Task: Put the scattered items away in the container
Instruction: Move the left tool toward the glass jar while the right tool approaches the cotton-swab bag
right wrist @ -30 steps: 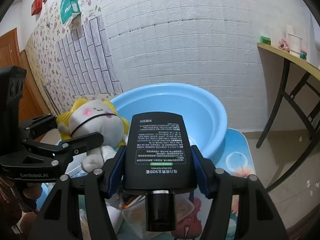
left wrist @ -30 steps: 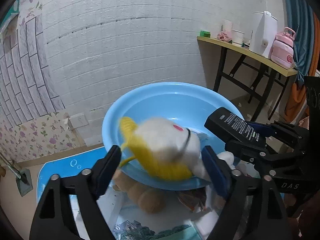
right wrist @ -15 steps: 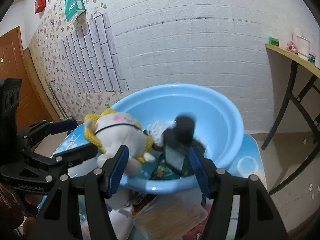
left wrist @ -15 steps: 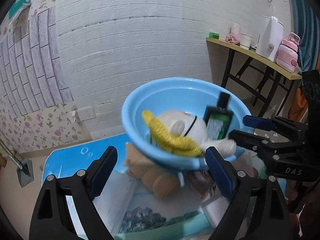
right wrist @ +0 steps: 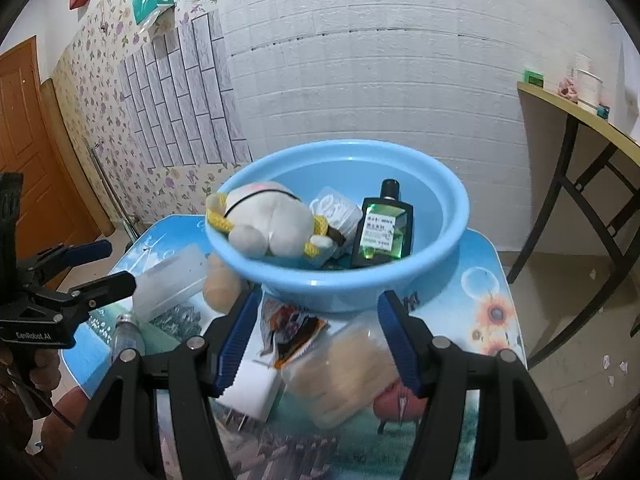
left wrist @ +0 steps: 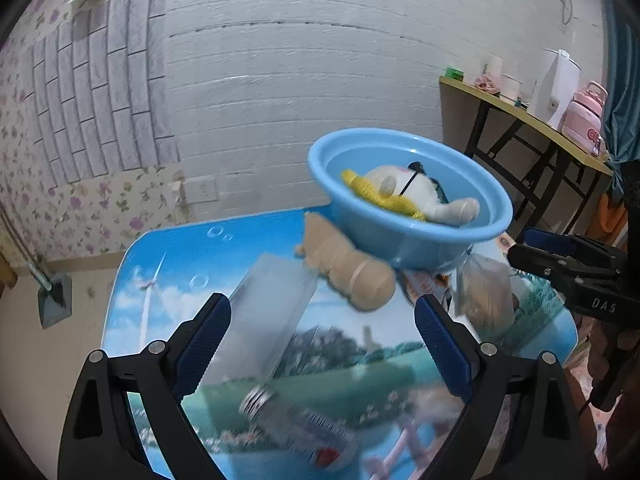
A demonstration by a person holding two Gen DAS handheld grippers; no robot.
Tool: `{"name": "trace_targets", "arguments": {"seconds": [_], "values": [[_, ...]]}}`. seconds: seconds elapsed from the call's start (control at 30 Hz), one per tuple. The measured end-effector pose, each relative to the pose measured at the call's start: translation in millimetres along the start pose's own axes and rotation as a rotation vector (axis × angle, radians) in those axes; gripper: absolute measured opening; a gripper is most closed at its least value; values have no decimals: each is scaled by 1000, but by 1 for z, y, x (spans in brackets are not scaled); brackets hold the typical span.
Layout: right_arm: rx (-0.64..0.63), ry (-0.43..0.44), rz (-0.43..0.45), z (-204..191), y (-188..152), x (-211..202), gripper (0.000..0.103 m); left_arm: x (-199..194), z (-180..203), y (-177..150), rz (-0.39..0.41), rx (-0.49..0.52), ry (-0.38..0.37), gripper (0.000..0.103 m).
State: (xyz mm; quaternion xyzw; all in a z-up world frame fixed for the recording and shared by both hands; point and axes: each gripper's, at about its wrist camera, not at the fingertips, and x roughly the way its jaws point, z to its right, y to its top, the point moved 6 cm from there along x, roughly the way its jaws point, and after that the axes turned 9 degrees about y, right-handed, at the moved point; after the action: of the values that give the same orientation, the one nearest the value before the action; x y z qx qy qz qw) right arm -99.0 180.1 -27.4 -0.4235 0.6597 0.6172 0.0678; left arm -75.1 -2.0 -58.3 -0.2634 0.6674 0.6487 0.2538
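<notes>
both claws (left wrist: pixel 320 344) (right wrist: pixel 316 340) wide, empty | basin (right wrist: pixel 448 248): plush (right wrist: pixel 272 220), bottle (right wrist: pixel 382 232) | snack bag (right wrist: pixel 344 372) beneath

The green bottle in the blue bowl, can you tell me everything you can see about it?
The green bottle is flat and rectangular, see-through green with dark edges, a black screw cap on top and a white label with tiny print nobody could read from here. It looks like glass or hard plastic. It stands nearly upright, leaning back against the inside wall of the blue basin, to the right of the plush toy. No gripper touches it.
</notes>
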Motion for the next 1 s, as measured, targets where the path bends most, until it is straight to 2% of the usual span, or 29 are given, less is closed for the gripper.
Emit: {"name": "trace_targets", "arguments": {"seconds": [0.3,0.53,0.7,1.0], "values": [[41,-2,-47,-8,-31,-9,63,-15,-18,-40,-34,-39,9,94],[40,32,-113,-27,-66,-5,63,-10,-18,-70,-81,-11,20,94],[64,78,-147,-38,-83,0,63,-5,-21,-78,-103,-17,17,94],[30,125,-175,-59,-93,5,63,6,-21,-83,-130,-23,8,94]]}}
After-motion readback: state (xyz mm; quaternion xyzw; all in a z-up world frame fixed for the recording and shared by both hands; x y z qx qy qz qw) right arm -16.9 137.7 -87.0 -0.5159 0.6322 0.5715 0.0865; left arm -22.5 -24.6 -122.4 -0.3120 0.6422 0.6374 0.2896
